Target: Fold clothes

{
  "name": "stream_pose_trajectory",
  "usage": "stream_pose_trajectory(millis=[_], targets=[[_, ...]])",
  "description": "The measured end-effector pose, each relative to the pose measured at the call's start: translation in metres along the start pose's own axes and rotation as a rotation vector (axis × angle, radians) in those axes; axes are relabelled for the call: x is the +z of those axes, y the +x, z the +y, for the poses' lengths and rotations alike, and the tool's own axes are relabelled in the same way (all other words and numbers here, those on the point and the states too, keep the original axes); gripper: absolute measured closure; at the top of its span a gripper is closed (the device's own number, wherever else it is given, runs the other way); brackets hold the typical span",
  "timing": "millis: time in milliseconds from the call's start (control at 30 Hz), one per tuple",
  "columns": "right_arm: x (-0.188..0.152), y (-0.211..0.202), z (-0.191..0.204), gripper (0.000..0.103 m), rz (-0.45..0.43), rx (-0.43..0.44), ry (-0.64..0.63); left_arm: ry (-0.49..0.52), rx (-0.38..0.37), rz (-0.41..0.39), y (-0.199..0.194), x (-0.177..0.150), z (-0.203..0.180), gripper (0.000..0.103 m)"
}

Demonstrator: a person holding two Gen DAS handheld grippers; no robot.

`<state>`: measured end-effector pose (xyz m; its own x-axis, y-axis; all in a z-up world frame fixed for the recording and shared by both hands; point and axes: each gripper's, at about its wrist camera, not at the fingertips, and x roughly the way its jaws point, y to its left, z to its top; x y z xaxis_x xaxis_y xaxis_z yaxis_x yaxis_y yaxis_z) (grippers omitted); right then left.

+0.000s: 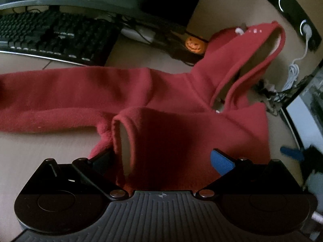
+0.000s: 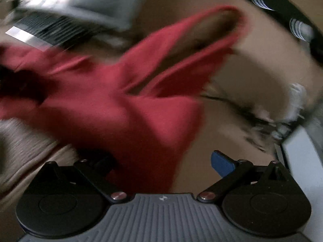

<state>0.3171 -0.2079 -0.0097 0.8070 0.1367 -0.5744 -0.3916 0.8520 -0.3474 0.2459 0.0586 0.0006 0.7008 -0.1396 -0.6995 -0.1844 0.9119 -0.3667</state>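
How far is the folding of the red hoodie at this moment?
Early stage. Done: one sleeve cuff already lies folded over the red hoodie body. In hand: the left gripper is open around that part; the right gripper is open over the hem, view blurred. Left: the other sleeve is stretched out, and the hood is unfolded.

A plain red hoodie with a pale lining and small white dots near the hood's tip lies on a beige desk. Behind it sit a black keyboard with white markings and an orange pumpkin with a dark face. A white cable trails at the side. Both grippers are black, ribbed grey at the base, with blue pads.
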Motion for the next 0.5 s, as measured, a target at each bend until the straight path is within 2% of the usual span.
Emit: stream_pose_trajectory(millis=[100, 133, 200, 300, 367, 433, 500], targets=[[-0.007, -0.007, -0.03, 0.003, -0.009, -0.128, 0.104, 0.033, 0.0, -0.012, 0.008, 0.007, -0.011, 0.0], [-0.01, -0.009, -0.039, 0.003, -0.002, -0.117, 0.124, 0.045, 0.001, -0.016, 0.011, 0.009, -0.014, 0.0], [-0.016, -0.013, -0.053, 0.003, 0.01, -0.037, 0.159, 0.067, 0.001, -0.024, 0.016, 0.014, -0.022, 0.0], [-0.024, -0.015, -0.058, 0.001, 0.026, -0.001, 0.17, 0.073, -0.012, -0.028, 0.016, 0.018, -0.027, 0.0], [-0.027, -0.011, -0.058, 0.001, 0.032, 0.006, 0.18, 0.013, -0.054, -0.012, -0.002, 0.014, -0.019, 0.0], [-0.028, -0.007, -0.056, 0.0, 0.038, 0.017, 0.189, -0.044, -0.134, 0.022, -0.021, 0.004, -0.014, 0.0], [-0.026, -0.002, -0.053, 0.0, 0.04, 0.027, 0.179, -0.035, -0.196, 0.053, -0.024, -0.005, -0.018, 0.0]])
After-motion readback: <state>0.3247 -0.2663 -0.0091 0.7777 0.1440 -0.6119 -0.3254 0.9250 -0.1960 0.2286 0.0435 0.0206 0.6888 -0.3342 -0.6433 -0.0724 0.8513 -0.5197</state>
